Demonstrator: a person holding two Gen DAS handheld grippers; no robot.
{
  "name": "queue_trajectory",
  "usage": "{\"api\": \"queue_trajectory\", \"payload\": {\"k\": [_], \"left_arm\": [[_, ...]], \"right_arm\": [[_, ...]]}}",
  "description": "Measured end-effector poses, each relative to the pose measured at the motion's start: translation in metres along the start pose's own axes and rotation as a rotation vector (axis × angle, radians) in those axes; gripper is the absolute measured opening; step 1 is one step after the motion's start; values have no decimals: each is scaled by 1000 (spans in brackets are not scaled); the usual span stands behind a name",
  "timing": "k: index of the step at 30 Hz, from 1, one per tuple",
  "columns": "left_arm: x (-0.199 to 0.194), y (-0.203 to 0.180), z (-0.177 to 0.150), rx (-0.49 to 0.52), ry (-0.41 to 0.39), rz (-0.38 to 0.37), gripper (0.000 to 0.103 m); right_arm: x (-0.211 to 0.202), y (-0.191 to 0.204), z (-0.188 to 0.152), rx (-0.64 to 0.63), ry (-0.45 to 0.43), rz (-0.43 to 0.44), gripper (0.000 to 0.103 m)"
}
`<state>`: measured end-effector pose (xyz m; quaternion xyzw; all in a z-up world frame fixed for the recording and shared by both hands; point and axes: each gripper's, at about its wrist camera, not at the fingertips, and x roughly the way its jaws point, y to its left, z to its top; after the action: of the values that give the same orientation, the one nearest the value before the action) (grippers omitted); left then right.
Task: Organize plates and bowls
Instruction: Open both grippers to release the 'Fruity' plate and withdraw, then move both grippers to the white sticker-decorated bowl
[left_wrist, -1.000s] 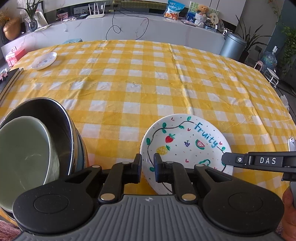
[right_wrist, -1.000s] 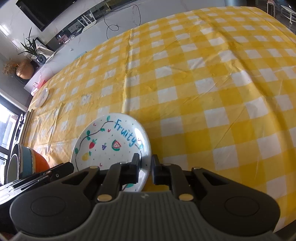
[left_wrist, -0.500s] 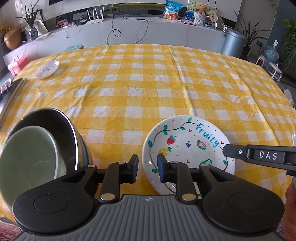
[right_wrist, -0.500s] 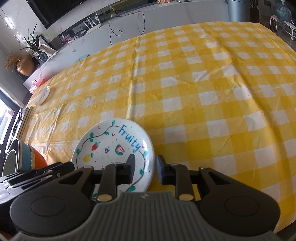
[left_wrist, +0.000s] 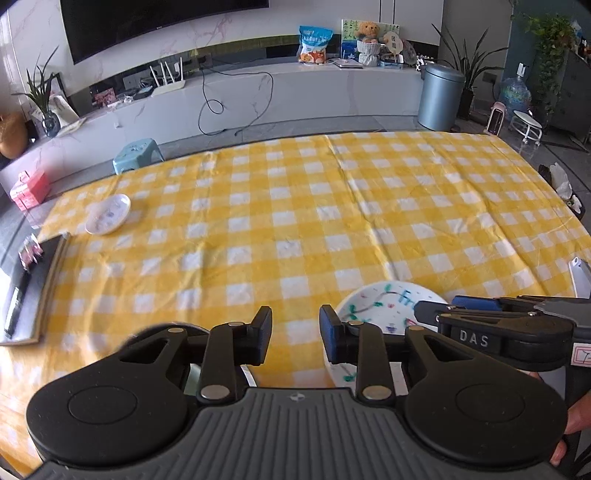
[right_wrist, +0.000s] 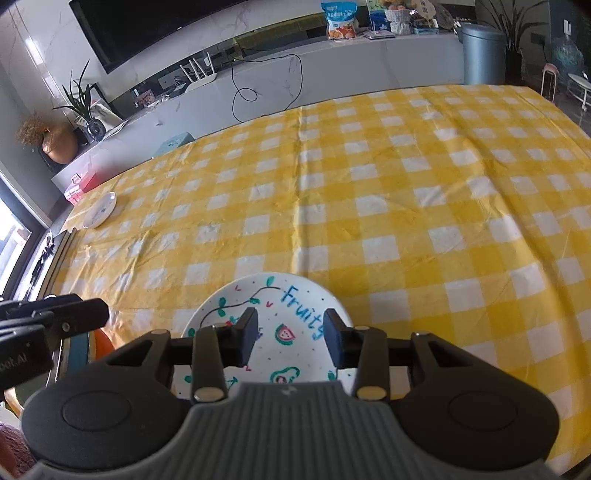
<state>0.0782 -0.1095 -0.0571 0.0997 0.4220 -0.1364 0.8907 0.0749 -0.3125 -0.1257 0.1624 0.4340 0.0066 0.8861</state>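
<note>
Both pitched downward — left gripper (left_wrist: 295, 334) jaws opening, empty; right gripper (right_wrist: 290, 334) opening above fruit plate (right_wrist: 295, 317), untouched.

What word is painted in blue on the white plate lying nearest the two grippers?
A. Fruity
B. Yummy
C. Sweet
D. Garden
A: in the right wrist view the decorated plate on the checked tablecloth reads "Fruity" in blue letters, beside a painted watermelon slice and green leaves.
</note>
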Motion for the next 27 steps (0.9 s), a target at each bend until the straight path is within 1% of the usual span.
{"api": "queue_trajectory", "payload": {"k": [4, 6, 8, 11, 14, 20, 21, 23, 27], "left_arm": [[-6, 25, 11, 38, -20, 30, 35], [-8, 43, 17, 28, -24, 32, 41], [-9, 62, 23, 11, -30, 44, 44], [-8, 90, 29, -5, -35, 71, 44], [-5, 114, 32, -21, -43, 76, 51], [8, 153, 35, -34, -48, 78, 52], [11, 159, 35, -41, -49, 74, 52], [17, 172, 36, -62, -50, 63, 52], [33, 205, 38, -154, -44, 40, 53]], "right_arm": [[3, 19, 7, -33, 7, 13, 46], [5, 30, 12, -56, 10, 20, 46], [7, 41, 18, -78, 10, 31, 47], [11, 63, 29, -128, 3, 50, 47], [18, 86, 43, -173, -2, 66, 51], [38, 136, 76, -253, -10, 92, 51], [41, 142, 80, -261, -9, 96, 51], [50, 156, 89, -283, -2, 117, 56], [69, 180, 106, -300, 37, 169, 56]]}}
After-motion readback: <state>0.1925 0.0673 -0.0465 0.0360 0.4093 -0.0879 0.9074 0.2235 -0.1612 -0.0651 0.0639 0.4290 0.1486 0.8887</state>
